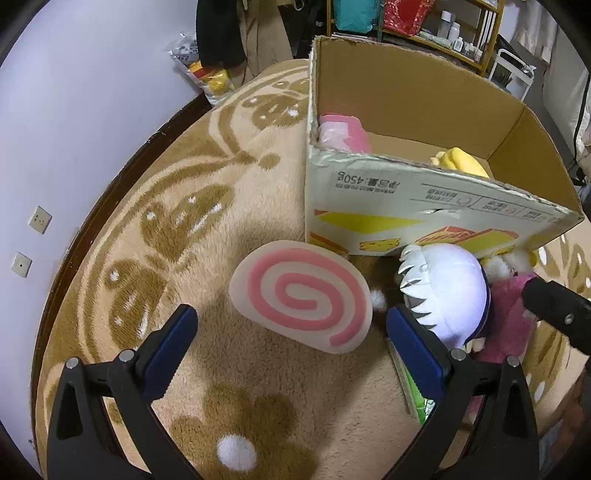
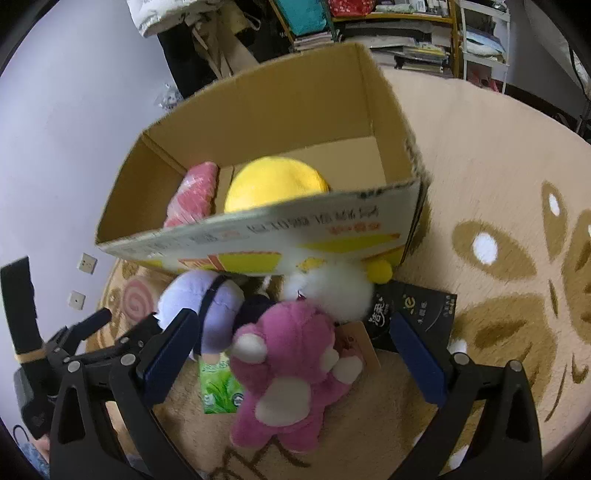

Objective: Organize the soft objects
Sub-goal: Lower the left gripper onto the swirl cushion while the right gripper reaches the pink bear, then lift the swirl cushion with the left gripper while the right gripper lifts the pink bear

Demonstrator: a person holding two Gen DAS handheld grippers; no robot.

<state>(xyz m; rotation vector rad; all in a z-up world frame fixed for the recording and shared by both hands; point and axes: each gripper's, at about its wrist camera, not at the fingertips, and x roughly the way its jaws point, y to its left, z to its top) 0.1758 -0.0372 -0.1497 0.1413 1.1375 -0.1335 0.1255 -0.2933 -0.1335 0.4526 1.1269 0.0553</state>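
A pink-and-white swirl cushion (image 1: 301, 299) lies on the rug just ahead of my open, empty left gripper (image 1: 291, 332). A white-and-lilac plush (image 1: 447, 291) and a pink bear plush (image 1: 506, 321) lie to its right. In the right wrist view the pink bear (image 2: 291, 369) lies between the fingers of my open right gripper (image 2: 291, 343), not gripped. The lilac plush (image 2: 207, 306), a white plush (image 2: 332, 291) and a green packet (image 2: 218, 387) lie around it. The cardboard box (image 1: 406, 210) (image 2: 258, 236) holds a yellow plush (image 2: 273, 181) and a pink item (image 2: 195, 195).
A black packet (image 2: 417, 306) lies on the patterned beige rug (image 2: 480, 147) by the box's right corner. A white wall with sockets (image 1: 38, 219) is at left. Shelves and hanging clothes (image 1: 236, 33) stand behind the box. The right gripper's tip (image 1: 554, 306) shows in the left wrist view.
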